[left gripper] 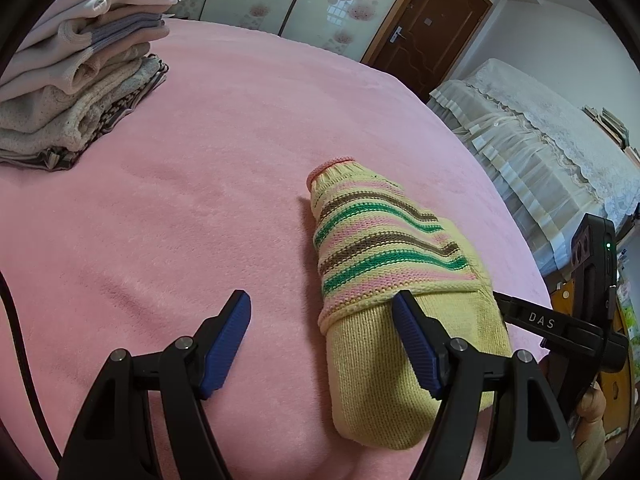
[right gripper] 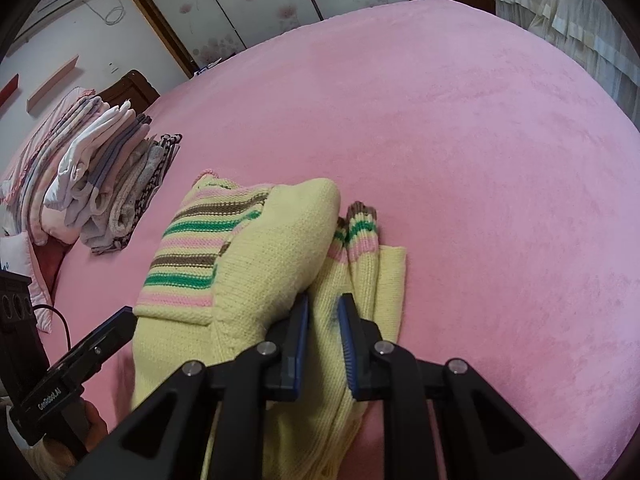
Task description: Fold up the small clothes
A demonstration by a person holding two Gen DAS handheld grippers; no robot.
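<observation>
A small yellow knit sweater (left gripper: 384,280) with pink, green and brown stripes lies partly folded on the pink bed (left gripper: 200,184). My left gripper (left gripper: 322,308) is open just above the bed; its right finger rests against the sweater's yellow body. In the right wrist view the sweater (right gripper: 240,264) is bunched, with its striped sleeve cuffs (right gripper: 360,224) lying to the right. My right gripper (right gripper: 323,306) is shut on a fold of the yellow knit at the sweater's near edge. The right gripper's body also shows in the left wrist view (left gripper: 560,324).
A stack of folded clothes (left gripper: 76,72) sits at the far left of the bed, also in the right wrist view (right gripper: 108,188). A lace-covered piece of furniture (left gripper: 540,148) and a brown door (left gripper: 424,24) stand beyond the bed's right edge. The pink blanket (right gripper: 480,160) stretches wide around the sweater.
</observation>
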